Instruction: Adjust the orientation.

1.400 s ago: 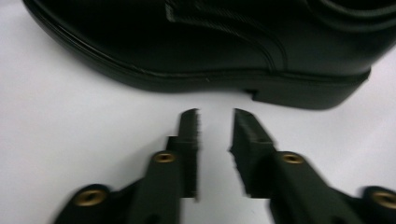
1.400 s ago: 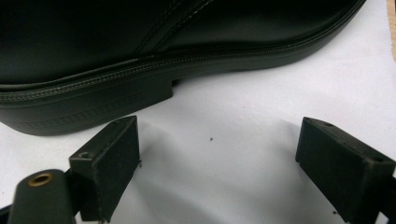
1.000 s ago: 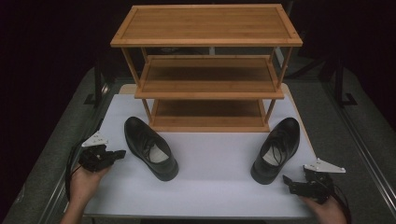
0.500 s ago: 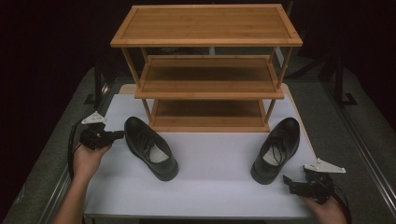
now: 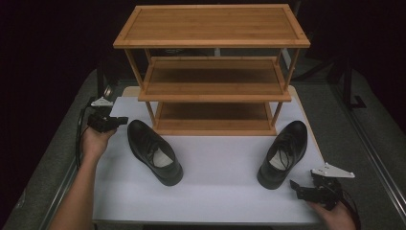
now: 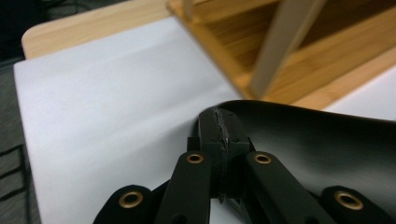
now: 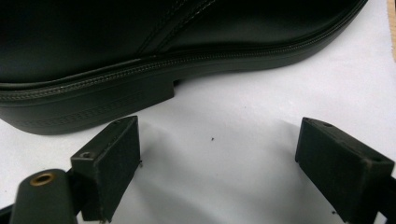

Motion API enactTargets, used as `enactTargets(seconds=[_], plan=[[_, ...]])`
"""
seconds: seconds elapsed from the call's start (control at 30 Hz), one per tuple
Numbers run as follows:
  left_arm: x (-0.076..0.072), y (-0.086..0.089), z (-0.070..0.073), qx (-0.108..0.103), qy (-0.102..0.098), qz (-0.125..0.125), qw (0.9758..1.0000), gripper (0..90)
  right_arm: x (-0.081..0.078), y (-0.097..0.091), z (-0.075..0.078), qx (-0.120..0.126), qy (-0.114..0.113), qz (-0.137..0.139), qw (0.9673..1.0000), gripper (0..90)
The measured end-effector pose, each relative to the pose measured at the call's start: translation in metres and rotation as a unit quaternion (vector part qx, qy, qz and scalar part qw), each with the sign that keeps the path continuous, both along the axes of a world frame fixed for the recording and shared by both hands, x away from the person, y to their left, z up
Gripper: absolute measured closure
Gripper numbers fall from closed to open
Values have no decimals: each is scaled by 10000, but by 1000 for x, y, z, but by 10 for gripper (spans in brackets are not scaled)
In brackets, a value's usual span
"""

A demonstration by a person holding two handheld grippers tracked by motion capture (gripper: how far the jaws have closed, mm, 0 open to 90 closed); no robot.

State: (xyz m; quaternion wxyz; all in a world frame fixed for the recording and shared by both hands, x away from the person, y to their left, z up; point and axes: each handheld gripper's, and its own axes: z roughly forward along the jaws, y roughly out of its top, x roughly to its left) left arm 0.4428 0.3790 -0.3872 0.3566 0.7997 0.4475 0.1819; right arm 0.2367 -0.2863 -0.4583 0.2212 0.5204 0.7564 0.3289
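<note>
a three-tier bamboo shoe rack (image 5: 213,72) stood at the back of the white table (image 5: 220,196), its shelves bare. the left black dress shoe (image 5: 154,151) lay in front of the rack's left leg, the right black dress shoe (image 5: 283,153) near its right leg. the left gripper (image 5: 119,120) pointed at the left shoe's heel, jaws pressed together on nothing; its own view showed the tips just beside the leather. the right gripper (image 5: 293,186) rested by the right shoe's heel, jaws wide apart, empty.
</note>
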Motion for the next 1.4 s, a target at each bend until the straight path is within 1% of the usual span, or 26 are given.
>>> enactTargets(seconds=[0.03,0.07,0.1,0.13,0.23,0.27,0.33,0.43,0.63,0.67,0.7,0.73,0.87,0.97,1.0,1.17,1.2,1.27,1.3,1.37,1.4], plan=[[3,0,-3,-21,18,-9,10000,900,0,0,0,0,0,0,10000,135],[3,0,-3,-21,18,-9,10000,900,0,0,0,0,0,0,10000,135],[7,-1,-6,94,48,0,9999,900,0,0,0,10,-2,1,10000,135],[13,-1,-11,114,57,24,9999,900,0,0,0,15,1,2,10000,134],[17,-2,-14,124,63,84,9999,900,0,0,0,17,0,2,10000,134],[21,-3,-17,185,90,70,9998,900,0,0,0,17,-7,5,10000,135],[23,-3,-20,212,90,76,9997,900,0,-1,0,20,-9,11,10000,135],[26,-2,-24,131,117,102,9998,900,0,0,0,20,0,6,10000,134],[25,-1,-25,24,100,115,9999,900,0,0,0,18,0,5,10000,134],[25,-3,-26,-33,113,74,9999,900,0,0,0,18,2,4,10000,134],[25,-5,-26,-44,110,28,9999,900,0,0,0,18,1,4,10000,134],[25,-5,-26,-44,110,28,9999,900,0,0,0,18,1,4,10000,134],[21,-18,-30,-56,104,-237,9997,900,0,0,0,15,-4,5,10000,134],[15,-30,-33,-53,116,-439,9990,900,0,0,0,14,-5,5,10000,134],[15,-30,-33,-53,116,-439,9990,900,0,0,0,14,-5,5,10000,134],[6,-46,-33,27,109,-672,9977,900,0,0,0,16,-3,5,10000,134],[2,-51,-32,46,112,-781,9969,900,0,0,0,14,-3,6,10000,134],[-2,-57,-33,2,118,-837,9964,900,0,0,0,15,-2,5,10000,134],[-2,-57,-33,2,118,-837,9964,900,0,0,0,15,-2,5,10000,134],[-6,-62,-33,-14,117,-912,9958,900,0,0,0,14,-4,5,10000,134],[-8,-66,-33,-39,147,-971,9952,900,0,0,0,14,-3,4,10000,134]])
